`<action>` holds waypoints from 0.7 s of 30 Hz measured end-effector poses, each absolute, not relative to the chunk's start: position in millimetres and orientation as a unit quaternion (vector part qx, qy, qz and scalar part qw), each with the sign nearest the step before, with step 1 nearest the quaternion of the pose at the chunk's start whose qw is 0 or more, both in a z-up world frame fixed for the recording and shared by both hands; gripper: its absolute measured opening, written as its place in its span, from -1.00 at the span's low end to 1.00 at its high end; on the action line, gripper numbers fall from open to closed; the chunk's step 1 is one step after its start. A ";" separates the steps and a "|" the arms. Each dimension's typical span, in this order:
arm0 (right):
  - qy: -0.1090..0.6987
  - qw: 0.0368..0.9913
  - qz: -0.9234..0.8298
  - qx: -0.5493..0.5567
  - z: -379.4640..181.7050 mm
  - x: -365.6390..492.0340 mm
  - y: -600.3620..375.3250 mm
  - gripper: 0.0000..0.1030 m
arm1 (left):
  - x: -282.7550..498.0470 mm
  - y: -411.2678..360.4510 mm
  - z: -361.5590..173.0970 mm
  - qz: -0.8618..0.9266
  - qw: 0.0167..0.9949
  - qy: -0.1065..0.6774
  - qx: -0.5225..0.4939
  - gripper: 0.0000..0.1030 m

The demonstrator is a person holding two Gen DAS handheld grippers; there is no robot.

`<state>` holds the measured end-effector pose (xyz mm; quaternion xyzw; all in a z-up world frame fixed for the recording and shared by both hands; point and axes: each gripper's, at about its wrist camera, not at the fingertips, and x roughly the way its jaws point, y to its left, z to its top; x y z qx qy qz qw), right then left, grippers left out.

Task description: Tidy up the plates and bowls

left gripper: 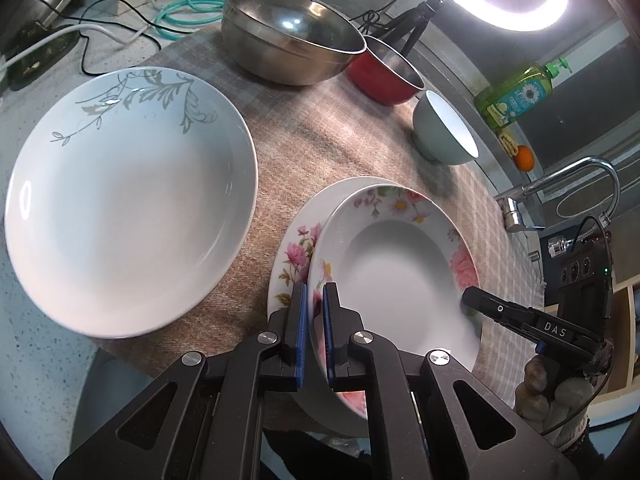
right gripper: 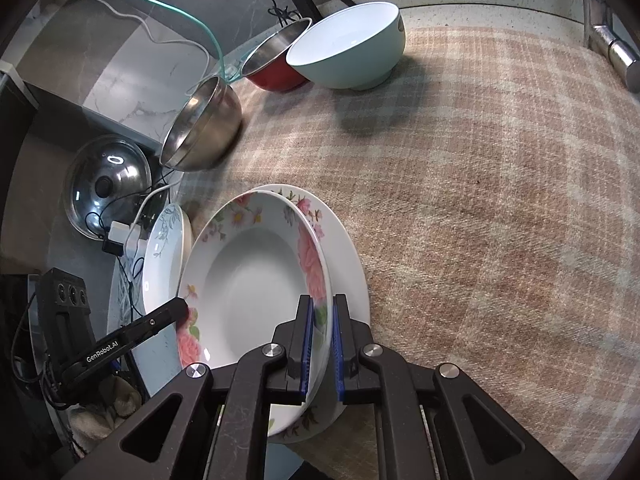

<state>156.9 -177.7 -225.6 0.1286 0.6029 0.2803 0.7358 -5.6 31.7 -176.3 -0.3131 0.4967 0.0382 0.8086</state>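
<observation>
Grippers are both pinching the same floral soup plate (left gripper: 400, 264) by opposite rims: left gripper (left gripper: 315, 320) and right gripper (right gripper: 320, 340) each nearly closed with the edge between the blue pads. It sits over a second floral plate (right gripper: 348, 264) on the checked cloth (right gripper: 480, 200). Big white plate (left gripper: 128, 200) is beside them; steel bowl (left gripper: 288, 36), red bowl (left gripper: 384, 76) and pale green bowl (left gripper: 440, 132) line the back.

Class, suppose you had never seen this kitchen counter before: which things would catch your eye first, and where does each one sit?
First, the flowered deep plate up front, over a second flowered plate, with the left gripper and right gripper each clamped on an opposite rim. Next, the big white plate on the left. Along the far edge of the checked cloth stand a steel bowl, red bowl and pale green bowl.
</observation>
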 end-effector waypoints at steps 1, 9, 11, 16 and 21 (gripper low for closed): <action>0.603 0.735 0.280 0.128 -226.2 157.1 -176.8 -0.83 | -6.0 32.4 -177.0 0.038 0.808 0.497 -0.314 -0.89; 0.604 0.736 0.280 0.125 -229.0 158.1 -171.3 -0.83 | -4.0 32.6 -179.8 0.038 0.807 0.500 -0.314 -0.89; 0.604 0.736 0.280 0.124 -229.3 158.2 -170.7 -0.83 | -3.7 33.1 -180.3 0.038 0.807 0.499 -0.314 -0.89; 0.603 0.737 0.280 0.121 -229.7 157.3 -169.3 -0.83 | -4.1 33.9 -180.8 0.038 0.806 0.499 -0.316 -0.89; 0.603 0.738 0.281 0.118 -230.2 156.7 -168.5 -0.83 | -4.1 34.0 -181.3 0.037 0.807 0.498 -0.316 -0.89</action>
